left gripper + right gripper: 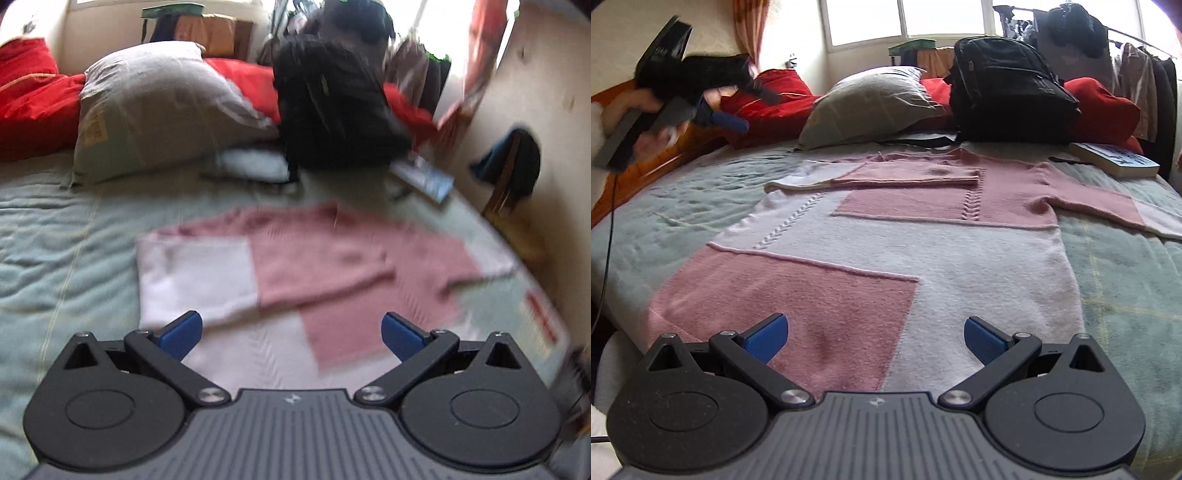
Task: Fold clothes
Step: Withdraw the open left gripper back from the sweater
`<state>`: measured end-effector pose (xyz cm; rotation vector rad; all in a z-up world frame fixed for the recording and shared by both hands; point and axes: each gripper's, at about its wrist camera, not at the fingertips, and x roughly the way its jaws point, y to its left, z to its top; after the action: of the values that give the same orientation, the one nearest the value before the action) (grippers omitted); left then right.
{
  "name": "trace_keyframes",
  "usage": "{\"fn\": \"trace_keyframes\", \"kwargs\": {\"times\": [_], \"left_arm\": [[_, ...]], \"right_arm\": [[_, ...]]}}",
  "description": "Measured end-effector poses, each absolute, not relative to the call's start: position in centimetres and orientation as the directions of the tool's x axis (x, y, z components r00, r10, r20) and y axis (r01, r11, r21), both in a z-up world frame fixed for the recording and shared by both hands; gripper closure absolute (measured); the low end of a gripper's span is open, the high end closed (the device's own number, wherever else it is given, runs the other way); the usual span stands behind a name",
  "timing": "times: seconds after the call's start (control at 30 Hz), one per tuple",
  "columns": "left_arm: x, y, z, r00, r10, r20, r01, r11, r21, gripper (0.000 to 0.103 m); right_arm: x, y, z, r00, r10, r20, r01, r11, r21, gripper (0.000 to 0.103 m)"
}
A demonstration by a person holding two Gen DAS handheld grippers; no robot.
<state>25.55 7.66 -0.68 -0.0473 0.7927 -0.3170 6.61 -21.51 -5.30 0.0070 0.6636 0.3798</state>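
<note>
A pink and white knitted sweater (923, 236) lies flat on the pale green bedspread (1126, 280). One sleeve (905, 173) is folded across the chest; the other sleeve (1115, 206) stretches out to the right. My right gripper (875, 336) hovers open over the sweater's hem with nothing between its blue fingers. In the left wrist view, which is blurred, my left gripper (291, 334) is open above the sweater (332, 266), also holding nothing. The left gripper (713, 114) also shows in the right wrist view, held in a hand high at the left, away from the cloth.
At the head of the bed stand a grey pillow (871, 103), a black backpack (1008, 92), red cushions (1104, 110) and a book (1115, 158). A wooden bed frame (653, 162) runs along the left. Clothes hang on a rack (1134, 66) at the back right.
</note>
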Motion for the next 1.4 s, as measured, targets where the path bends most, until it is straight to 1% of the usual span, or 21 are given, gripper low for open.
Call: {"fn": "trace_keyframes", "kwargs": {"times": [0.1, 0.2, 0.27, 0.33, 0.4, 0.53, 0.83, 0.93, 1.07, 1.13, 1.17, 1.3, 1.4], "left_arm": [[22.4, 6.0, -1.1, 0.661, -0.267, -0.701, 0.304, 0.95, -0.075, 0.001], [19.3, 4.3, -1.6, 0.668, -0.236, -0.706, 0.343, 0.939, 0.01, 0.001], [17.7, 3.4, -3.0, 0.682, -0.245, -0.689, 0.362, 0.932, 0.026, 0.001], [16.3, 2.6, -4.3, 0.688, -0.254, -0.68, 0.377, 0.925, 0.036, 0.001], [14.8, 1.9, -5.7, 0.709, -0.23, -0.667, 0.369, 0.926, 0.073, 0.001], [12.3, 1.1, -7.9, 0.707, -0.216, -0.674, 0.353, 0.933, 0.071, 0.001], [7.8, 2.2, -7.5, 0.752, -0.196, -0.629, 0.243, 0.97, -0.012, 0.001], [7.2, 1.3, -7.0, 0.774, -0.177, -0.608, 0.262, 0.964, 0.054, 0.001], [7.8, 0.5, -8.2, 0.74, -0.171, -0.651, 0.285, 0.956, 0.072, 0.001], [8.3, 0.5, -9.2, 0.718, -0.173, -0.674, 0.281, 0.958, 0.053, 0.0], [8.1, 0.7, -9.1, 0.728, -0.178, -0.662, 0.276, 0.96, 0.045, 0.001], [8.0, 0.8, -8.4, 0.726, -0.184, -0.662, 0.272, 0.962, 0.031, 0.001], [7.8, 0.8, -8.0, 0.733, -0.185, -0.655, 0.269, 0.963, 0.03, 0.001]], "right_arm": [[7.1, -21.5, -5.8, 0.73, 0.329, -0.598, -0.349, 0.933, 0.088, 0.0], [7.6, -21.6, -6.9, 0.744, 0.274, -0.609, -0.335, 0.942, 0.014, 0.0], [7.9, -21.7, -7.7, 0.747, 0.239, -0.62, -0.321, 0.947, -0.021, 0.0], [8.0, -22.0, -8.5, 0.739, 0.235, -0.632, -0.318, 0.948, -0.02, 0.0], [7.9, -22.4, -9.3, 0.737, 0.239, -0.633, -0.307, 0.952, 0.003, 0.0], [6.8, -22.8, -9.9, 0.753, 0.244, -0.611, -0.296, 0.955, 0.017, 0.0], [4.3, -24.0, -9.6, 0.76, 0.244, -0.602, -0.282, 0.959, 0.033, 0.0], [4.2, -24.5, -9.3, 0.773, 0.23, -0.592, -0.255, 0.966, 0.042, 0.0], [3.8, -25.5, -9.9, 0.764, 0.188, -0.617, -0.215, 0.976, 0.031, 0.0], [3.1, -25.7, -10.1, 0.765, 0.178, -0.619, -0.215, 0.977, 0.015, 0.0], [2.8, -25.8, -10.0, 0.765, 0.173, -0.62, -0.213, 0.977, 0.009, 0.0], [2.6, -25.8, -9.0, 0.78, 0.178, -0.6, -0.213, 0.977, 0.013, 0.0], [3.0, -25.5, -8.0, 0.782, 0.24, -0.575, -0.255, 0.965, 0.056, 0.0]]}}
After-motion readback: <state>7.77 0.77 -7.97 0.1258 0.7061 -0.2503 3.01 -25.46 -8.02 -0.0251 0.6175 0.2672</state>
